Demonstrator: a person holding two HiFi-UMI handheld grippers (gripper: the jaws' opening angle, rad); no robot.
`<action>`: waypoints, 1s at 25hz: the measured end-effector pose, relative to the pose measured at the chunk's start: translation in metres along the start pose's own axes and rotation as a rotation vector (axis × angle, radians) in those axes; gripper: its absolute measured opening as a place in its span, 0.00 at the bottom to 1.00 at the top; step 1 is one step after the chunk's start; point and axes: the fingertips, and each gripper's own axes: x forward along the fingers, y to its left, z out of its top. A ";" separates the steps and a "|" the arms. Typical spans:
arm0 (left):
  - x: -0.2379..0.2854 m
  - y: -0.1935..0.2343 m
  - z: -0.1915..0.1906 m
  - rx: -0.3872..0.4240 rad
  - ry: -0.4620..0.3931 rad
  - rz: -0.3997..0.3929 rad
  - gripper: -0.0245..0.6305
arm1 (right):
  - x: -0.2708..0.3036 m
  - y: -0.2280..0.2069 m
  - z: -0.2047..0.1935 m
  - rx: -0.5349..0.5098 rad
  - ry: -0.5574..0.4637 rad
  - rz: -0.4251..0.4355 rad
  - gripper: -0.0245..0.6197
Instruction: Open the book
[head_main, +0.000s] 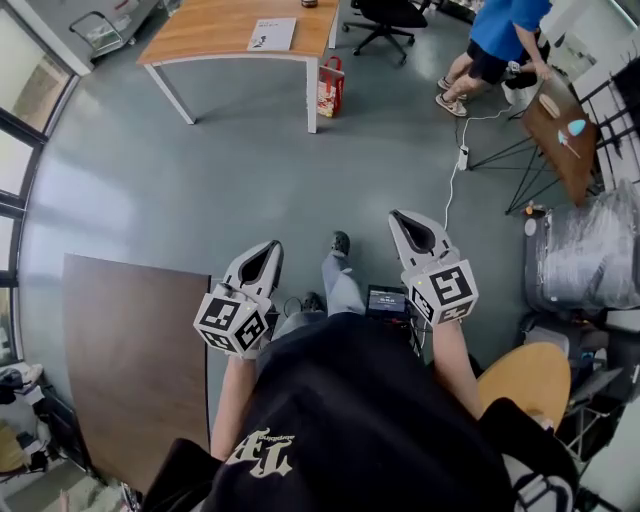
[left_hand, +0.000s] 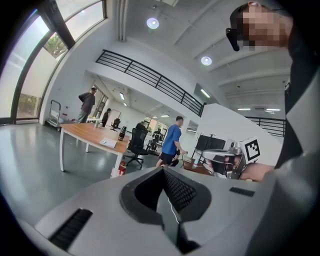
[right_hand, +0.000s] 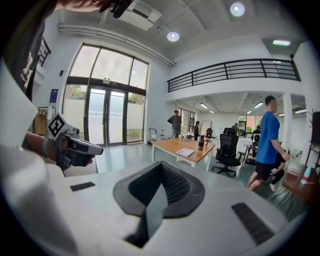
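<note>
The book (head_main: 272, 34) is a thin white booklet lying shut on the far wooden table (head_main: 215, 38). It also shows small and distant in the left gripper view as the book (left_hand: 107, 142) and in the right gripper view as the book (right_hand: 185, 152). My left gripper (head_main: 272, 248) and right gripper (head_main: 398, 218) are held in front of my body over the grey floor, far from that table. Both point towards it. In the left gripper view the left gripper (left_hand: 162, 172) has its jaws together with nothing between them. The right gripper (right_hand: 161, 167) is likewise shut and empty.
A dark brown tabletop (head_main: 130, 350) stands close on my left. A red bag (head_main: 330, 88) leans by the far table's leg, with a black office chair (head_main: 385, 18) beside it. A person in a blue shirt (head_main: 500, 40) stands at the back right. A power strip (head_main: 462, 158) and a round wooden stool (head_main: 525, 380) are on my right.
</note>
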 end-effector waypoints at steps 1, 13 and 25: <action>0.005 0.009 0.003 -0.001 0.001 0.009 0.04 | 0.010 -0.004 0.001 0.001 -0.002 -0.001 0.02; 0.092 0.084 0.055 0.004 0.009 0.067 0.04 | 0.120 -0.072 0.018 0.025 -0.006 0.032 0.02; 0.196 0.153 0.127 0.022 -0.016 0.128 0.04 | 0.238 -0.159 0.050 0.017 -0.007 0.092 0.02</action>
